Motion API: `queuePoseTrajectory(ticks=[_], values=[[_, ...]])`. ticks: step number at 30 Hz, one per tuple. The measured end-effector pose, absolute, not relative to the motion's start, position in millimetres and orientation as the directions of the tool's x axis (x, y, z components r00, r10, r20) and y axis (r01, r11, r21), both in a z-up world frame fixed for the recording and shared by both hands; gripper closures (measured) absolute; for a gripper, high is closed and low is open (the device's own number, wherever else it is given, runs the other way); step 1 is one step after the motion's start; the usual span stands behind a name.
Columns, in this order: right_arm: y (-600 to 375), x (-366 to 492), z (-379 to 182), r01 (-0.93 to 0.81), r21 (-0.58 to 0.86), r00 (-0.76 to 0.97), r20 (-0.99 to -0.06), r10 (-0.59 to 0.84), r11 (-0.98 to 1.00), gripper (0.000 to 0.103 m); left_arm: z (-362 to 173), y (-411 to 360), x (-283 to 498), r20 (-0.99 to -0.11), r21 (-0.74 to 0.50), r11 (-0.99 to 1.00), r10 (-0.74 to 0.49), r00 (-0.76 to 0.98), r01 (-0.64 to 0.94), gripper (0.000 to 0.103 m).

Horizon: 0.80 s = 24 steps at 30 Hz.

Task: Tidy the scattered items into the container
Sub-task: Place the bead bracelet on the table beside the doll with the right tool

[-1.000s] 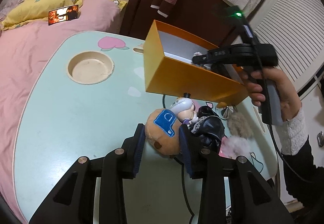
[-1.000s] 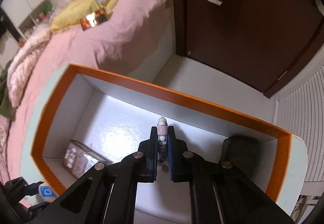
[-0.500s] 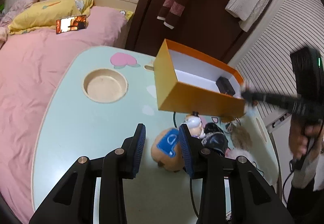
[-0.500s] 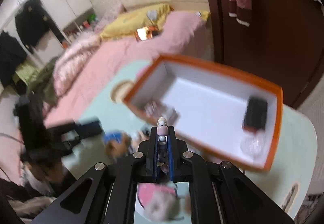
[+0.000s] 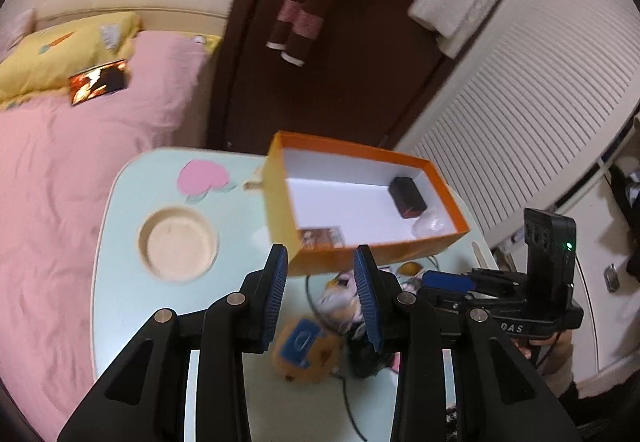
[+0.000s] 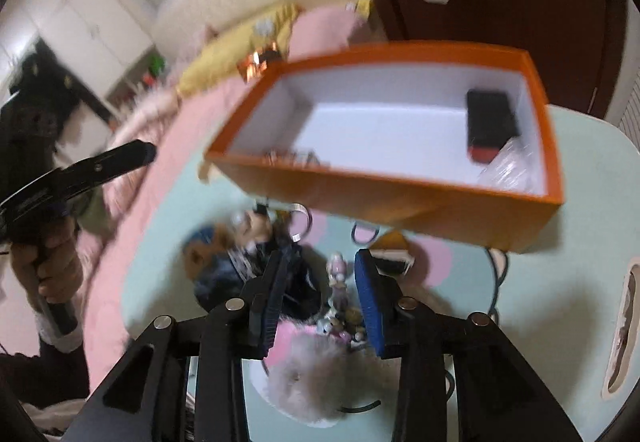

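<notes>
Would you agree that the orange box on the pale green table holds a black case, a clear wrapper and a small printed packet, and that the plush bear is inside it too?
Not quite: the plush bear lies on the pale green table in front of the orange box, not inside it. The left wrist view shows this. The box does hold the black case, the clear wrapper and the small printed packet.

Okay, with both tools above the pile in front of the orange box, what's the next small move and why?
Probably lower the right tool onto the small pink-and-white charm between its opening jaws and close. The pads aren't pressing on anything, and the orange box holds only a few things while the pile lies on the table. The left tool looks empty.
</notes>
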State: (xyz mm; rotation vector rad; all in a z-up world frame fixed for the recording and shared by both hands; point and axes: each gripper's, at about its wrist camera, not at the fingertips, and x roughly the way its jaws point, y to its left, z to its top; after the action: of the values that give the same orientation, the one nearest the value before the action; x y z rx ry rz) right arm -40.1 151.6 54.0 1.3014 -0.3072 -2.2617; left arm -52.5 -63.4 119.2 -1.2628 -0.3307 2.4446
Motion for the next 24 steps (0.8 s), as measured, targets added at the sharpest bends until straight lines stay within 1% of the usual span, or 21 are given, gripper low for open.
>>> queuePoseTrajectory(ticks=[2,5,8,11,13,16,20,22,24], values=[[157.6,-38.8,59.4,0.308,0.437,-0.43,-0.729,-0.533,-0.845,0.069,129.7,-45.4,-79.3,-0.791,-0.341,-0.905,0.423,-0.442,-0.256,0.067],[161.0,-38.8,61.7,0.303,0.44,-0.442,-0.721,-0.534,-0.845,0.069,131.2,-17.2,-116.9,-0.869,-0.336,-0.896,0.414,-0.271,-0.291,0.067],[162.7,-37.7,59.2,0.297,0.461,-0.44,-0.711,-0.549,-0.836,0.069,108.2,10.8,-150.6,-0.942,-0.312,-0.919,0.333,-0.051,-0.241,0.067],[164.5,-35.7,57.0,0.293,0.488,-0.439,-0.695,-0.569,-0.822,0.069,82.0,28.9,-162.6,-0.971,-0.24,-0.952,0.231,0.068,-0.192,0.067],[166.7,-34.6,55.2,0.291,0.506,-0.436,-0.686,-0.583,-0.812,0.069,73.7,33.5,-169.2,-0.979,-0.201,-0.971,0.193,0.07,-0.13,0.067],[169.4,-33.5,53.3,0.292,0.518,-0.43,-0.68,-0.594,-0.804,0.069,67.1,40.3,-176.1,-0.989,-0.148,-0.985,0.145,0.042,-0.083,0.067],[175.0,-34.4,50.9,0.289,0.529,-0.424,-0.676,-0.602,-0.798,0.069,52.2,44.7,-176.4,-0.998,-0.051,-0.997,0.048,0.049,-0.058,0.067],[177.7,-33.2,50.4,0.291,0.539,-0.422,-0.669,-0.612,-0.79,0.069,42.5,47.6,-171.9,-0.999,0.017,-0.999,-0.019,0.043,-0.048,0.067],[179.9,-33.7,50.4,0.294,0.542,-0.42,-0.667,-0.616,-0.787,0.069,44.8,56.0,-167.8,-0.999,0.049,-0.996,-0.049,0.004,-0.068,0.067]])
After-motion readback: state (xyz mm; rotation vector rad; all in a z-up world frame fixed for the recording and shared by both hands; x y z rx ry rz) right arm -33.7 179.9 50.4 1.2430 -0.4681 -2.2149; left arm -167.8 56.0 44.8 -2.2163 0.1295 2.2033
